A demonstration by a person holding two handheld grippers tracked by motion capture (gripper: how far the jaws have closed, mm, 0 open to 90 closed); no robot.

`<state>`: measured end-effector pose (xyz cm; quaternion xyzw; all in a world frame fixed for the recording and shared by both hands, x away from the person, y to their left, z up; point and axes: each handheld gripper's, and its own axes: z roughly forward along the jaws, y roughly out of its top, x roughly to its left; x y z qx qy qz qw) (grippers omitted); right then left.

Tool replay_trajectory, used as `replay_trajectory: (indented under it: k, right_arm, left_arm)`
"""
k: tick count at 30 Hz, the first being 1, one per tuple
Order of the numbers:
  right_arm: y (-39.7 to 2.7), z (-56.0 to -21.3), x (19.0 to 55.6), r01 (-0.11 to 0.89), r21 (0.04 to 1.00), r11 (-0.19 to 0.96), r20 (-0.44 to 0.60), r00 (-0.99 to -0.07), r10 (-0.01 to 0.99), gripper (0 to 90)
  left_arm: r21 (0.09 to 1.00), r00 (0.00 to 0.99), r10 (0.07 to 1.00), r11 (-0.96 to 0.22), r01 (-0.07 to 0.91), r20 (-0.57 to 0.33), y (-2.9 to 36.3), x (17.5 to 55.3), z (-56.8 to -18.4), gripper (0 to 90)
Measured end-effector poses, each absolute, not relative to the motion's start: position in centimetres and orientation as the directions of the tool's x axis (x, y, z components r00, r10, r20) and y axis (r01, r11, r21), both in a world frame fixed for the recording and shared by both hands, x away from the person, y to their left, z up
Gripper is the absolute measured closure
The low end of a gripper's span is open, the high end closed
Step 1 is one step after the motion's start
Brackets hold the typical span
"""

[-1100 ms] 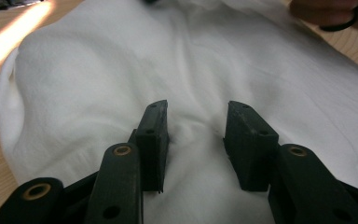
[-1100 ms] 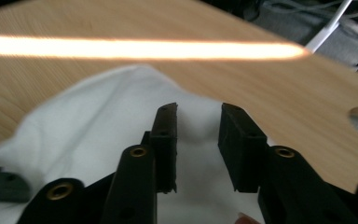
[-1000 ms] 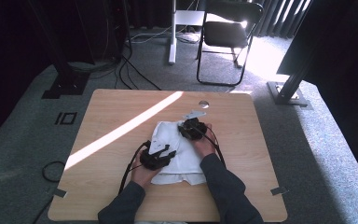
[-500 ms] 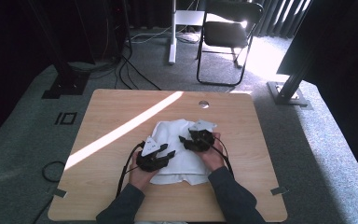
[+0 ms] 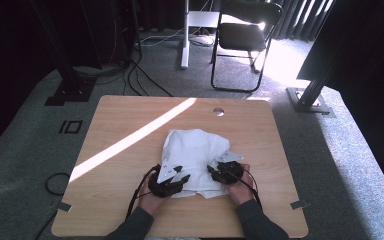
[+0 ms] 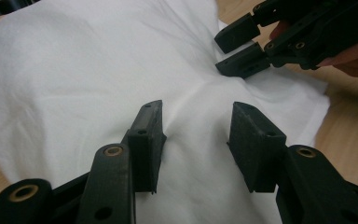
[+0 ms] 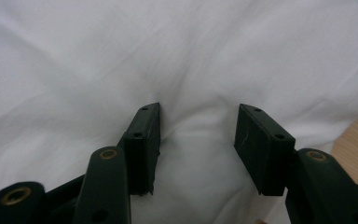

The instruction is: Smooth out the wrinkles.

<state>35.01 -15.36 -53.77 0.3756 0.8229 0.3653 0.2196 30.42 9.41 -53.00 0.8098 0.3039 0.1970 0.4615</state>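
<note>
In the high view, a crumpled white cloth (image 5: 196,156) is seen lying on the pale wooden table (image 5: 130,110), on the half nearer the person and slightly right of the middle. The black left gripper (image 5: 176,176) is held at the cloth's near left edge, and the black right gripper (image 5: 214,171) at its near right edge, the 2 pointing inward toward each other. A bright diagonal stripe of sunlight (image 5: 135,137) is cast across the tabletop to the left of the cloth, and a small round hole (image 5: 218,111) is set near the far edge. A black folding chair (image 5: 242,40) is placed on the grey carpet beyond the table.

In the left gripper view, the left gripper (image 6: 196,135) is shown with its 2 jaws parted, the white cloth (image 6: 84,79) lying beneath and between them without being pinched. The right gripper (image 6: 235,49) is seen farther off at the upper right, its tips touching the cloth, and its jaws have just been closing a little.

In the right gripper view, the right gripper (image 7: 198,135) is shown with a clear gap between its jaws, a low ridge of the cloth (image 7: 121,56) rising between them; no pressing by the pads is seen. A corner of the table (image 7: 356,135) is visible at the right.
</note>
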Motion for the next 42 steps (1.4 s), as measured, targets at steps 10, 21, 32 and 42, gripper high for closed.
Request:
replay_trajectory:
  k: [10,21,32,42]
  right_arm:
    - [-14.5,-54.7,39.5,0.510,0.774,0.375,-0.004,-0.588,0.809,50.0]
    - [-12.8,-54.2,43.5,0.517,0.775,0.362,0.011,-0.584,0.812,46.7]
    - [-18.9,-49.8,38.4,0.445,0.866,0.230,0.049,-0.533,0.845,35.4]
    - [-27.7,-50.4,33.5,0.464,0.872,0.155,0.065,-0.424,0.903,34.8]
  left_arm:
    - [0.870,0.687,0.724,-0.379,0.316,0.066,9.2,33.8,-53.4,57.5]
    - [0.872,0.635,0.773,-0.302,0.385,-0.012,10.8,37.4,-52.5,55.1]
    - [0.923,0.575,0.816,-0.179,0.340,-0.053,16.6,33.8,-47.4,43.8]
    - [0.931,0.481,0.876,-0.170,0.322,-0.006,23.0,30.4,-46.8,42.4]
